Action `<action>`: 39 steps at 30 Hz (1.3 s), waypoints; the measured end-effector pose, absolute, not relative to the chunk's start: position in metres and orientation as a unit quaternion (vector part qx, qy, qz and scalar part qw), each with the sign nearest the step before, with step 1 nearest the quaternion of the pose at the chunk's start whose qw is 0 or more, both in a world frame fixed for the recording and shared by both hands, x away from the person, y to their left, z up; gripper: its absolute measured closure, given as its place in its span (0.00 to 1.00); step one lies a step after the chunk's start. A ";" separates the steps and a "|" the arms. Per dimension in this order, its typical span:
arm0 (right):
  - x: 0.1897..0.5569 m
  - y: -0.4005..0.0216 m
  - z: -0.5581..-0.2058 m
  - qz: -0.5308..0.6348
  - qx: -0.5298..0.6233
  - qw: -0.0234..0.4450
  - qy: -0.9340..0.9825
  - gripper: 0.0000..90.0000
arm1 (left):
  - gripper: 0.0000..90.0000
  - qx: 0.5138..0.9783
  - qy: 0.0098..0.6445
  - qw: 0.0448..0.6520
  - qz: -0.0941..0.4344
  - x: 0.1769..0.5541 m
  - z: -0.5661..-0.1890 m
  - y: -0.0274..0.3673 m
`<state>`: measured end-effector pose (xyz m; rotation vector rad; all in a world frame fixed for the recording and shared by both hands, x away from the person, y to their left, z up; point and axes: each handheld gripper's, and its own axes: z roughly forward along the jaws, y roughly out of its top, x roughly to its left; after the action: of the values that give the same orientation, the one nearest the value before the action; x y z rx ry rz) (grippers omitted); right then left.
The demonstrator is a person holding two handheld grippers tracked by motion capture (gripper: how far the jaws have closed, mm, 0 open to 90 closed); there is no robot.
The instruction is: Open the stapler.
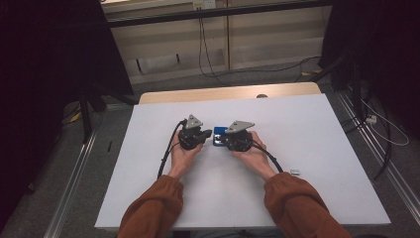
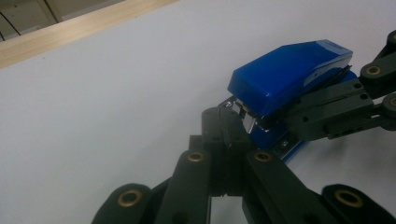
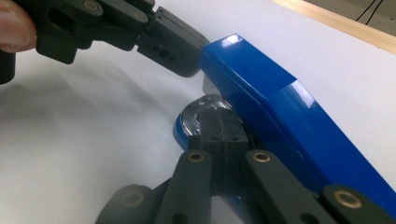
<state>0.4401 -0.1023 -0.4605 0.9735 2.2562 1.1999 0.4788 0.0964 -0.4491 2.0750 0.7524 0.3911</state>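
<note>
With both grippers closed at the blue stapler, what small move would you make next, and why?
Probably lift the left gripper slightly to raise the blue stapler top. Its closed tips sit at the stapler's metal front end, while the right gripper, also shut, seems to steady the base on the white table.

Left claw [image 1: 207, 134] jaws together; right claw [image 1: 221, 140] jaws together, tips facing, nearly meeting.
</note>
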 end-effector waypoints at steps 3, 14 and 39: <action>0.440 -0.103 -0.461 0.432 0.352 0.197 0.807 1.00 | 1.00 0.838 0.300 0.430 0.153 0.478 -0.452 0.094; 0.442 -0.104 -0.461 0.436 0.358 0.186 0.804 1.00 | 1.00 0.844 0.290 0.418 0.171 0.475 -0.453 0.088; 0.442 -0.101 -0.461 0.433 0.349 0.192 0.808 1.00 | 1.00 0.836 0.286 0.436 0.174 0.473 -0.445 0.088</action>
<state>0.4420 -0.1010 -0.4609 0.9795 2.2698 1.2170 0.4731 0.0883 -0.4446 2.0795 0.7124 0.4325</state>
